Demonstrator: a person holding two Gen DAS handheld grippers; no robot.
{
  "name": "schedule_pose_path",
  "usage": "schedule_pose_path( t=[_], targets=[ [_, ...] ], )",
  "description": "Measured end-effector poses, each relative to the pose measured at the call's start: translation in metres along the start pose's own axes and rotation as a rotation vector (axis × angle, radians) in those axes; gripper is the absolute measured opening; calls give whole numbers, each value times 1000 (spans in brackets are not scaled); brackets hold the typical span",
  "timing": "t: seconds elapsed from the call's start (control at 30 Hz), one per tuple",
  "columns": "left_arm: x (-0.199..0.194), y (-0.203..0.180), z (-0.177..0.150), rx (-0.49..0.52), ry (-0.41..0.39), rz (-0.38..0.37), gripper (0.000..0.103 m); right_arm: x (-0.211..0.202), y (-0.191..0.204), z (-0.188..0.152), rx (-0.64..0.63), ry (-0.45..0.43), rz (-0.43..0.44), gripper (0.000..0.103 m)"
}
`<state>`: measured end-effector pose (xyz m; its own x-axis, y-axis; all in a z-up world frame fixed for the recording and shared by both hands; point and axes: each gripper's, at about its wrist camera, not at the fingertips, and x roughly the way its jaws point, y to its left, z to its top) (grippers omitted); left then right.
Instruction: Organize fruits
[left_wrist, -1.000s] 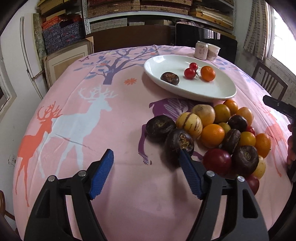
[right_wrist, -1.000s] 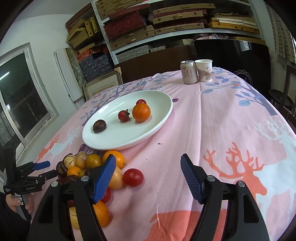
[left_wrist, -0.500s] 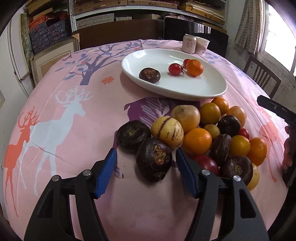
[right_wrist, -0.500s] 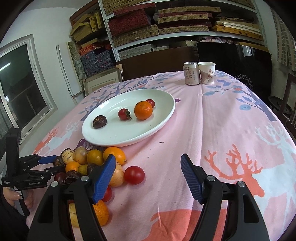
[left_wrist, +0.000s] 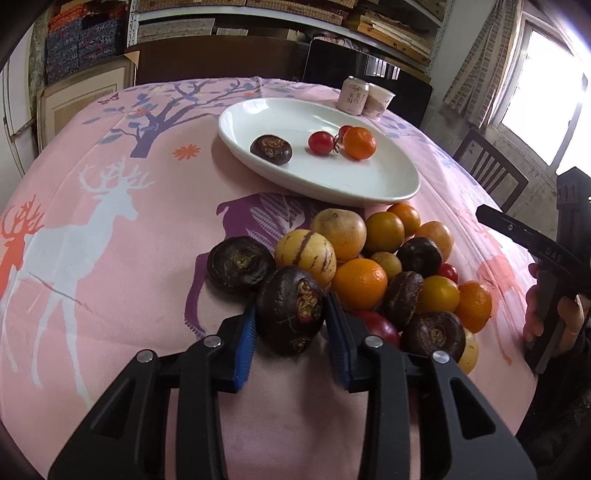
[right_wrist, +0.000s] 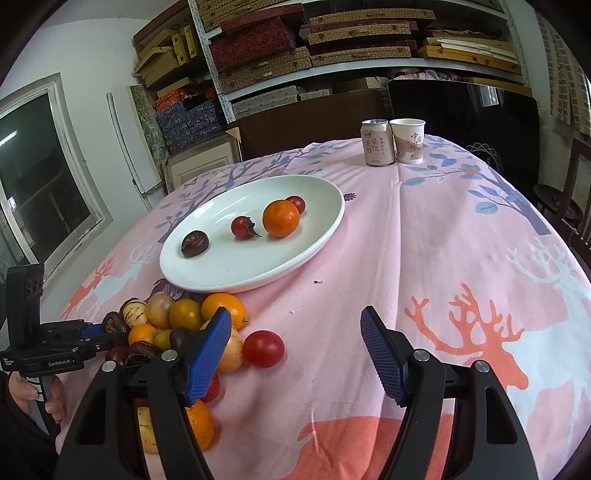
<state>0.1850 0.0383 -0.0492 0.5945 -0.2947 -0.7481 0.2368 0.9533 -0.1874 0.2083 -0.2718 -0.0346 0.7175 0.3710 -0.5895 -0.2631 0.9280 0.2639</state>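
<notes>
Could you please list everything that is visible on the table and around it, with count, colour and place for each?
white plate: one, white, far middle of the table.
fruits on the plate: four; one dark brown fruit, two red tomatoes, one orange.
fruit pile: many, dark brown, yellow, orange, red; near the plate's front edge.
held dark fruit: one, dark brown, front of the pile.
drink can: one, pale, far table edge.
paper cup: one, white, beside the can.
tablecloth: one, pink with deer.
shelves: stacked boxes, behind the table.
left gripper: black with blue pads, just closed on the dark fruit.
right gripper: open, nothing between its jaws.
</notes>
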Motion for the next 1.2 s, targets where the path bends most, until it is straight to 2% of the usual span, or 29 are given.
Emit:
schedule_pose_path(
  t=[0.13, 0.23, 0.3, 0.37, 0.43, 0.53, 0.77, 0.83, 1.13, 1.2],
  targets=[
    [-27, 10, -2, -56, -131, -10, 35, 1, -1, -1, -27, 37, 0, 73],
    [-38, 21, -4, -113, -181, -10, 35, 3, 2, -5, -85, 88, -9, 73],
    [-37, 23, -3, -125, -174, -11, 35, 5, 8, -10, -137, 137, 4, 73],
    [-34, 24, -1, -129, -157, -9, 35, 4, 18, -17, -194, 173, 42, 67],
    [-33, 26, -1, -137, -152, -14, 35, -4, 29, -24, -238, 168, 95, 58],
    [-33, 27, -1, -140, -154, -24, 35, -14, 36, -30, -259, 153, 88, 53],
    [-32, 26, -3, -129, -156, -29, 35, -35, 44, -32, -231, 134, 170, 53],
    [-32, 25, -3, -127, -154, -30, 35, -36, 51, -35, -245, 139, 181, 59],
    [-32, 23, -3, -121, -156, -29, 35, -14, 72, -51, -299, 209, 151, 60],
    [-32, 23, -3, -120, -156, -29, 35, -12, 72, -51, -287, 200, 145, 60]
  ],
)
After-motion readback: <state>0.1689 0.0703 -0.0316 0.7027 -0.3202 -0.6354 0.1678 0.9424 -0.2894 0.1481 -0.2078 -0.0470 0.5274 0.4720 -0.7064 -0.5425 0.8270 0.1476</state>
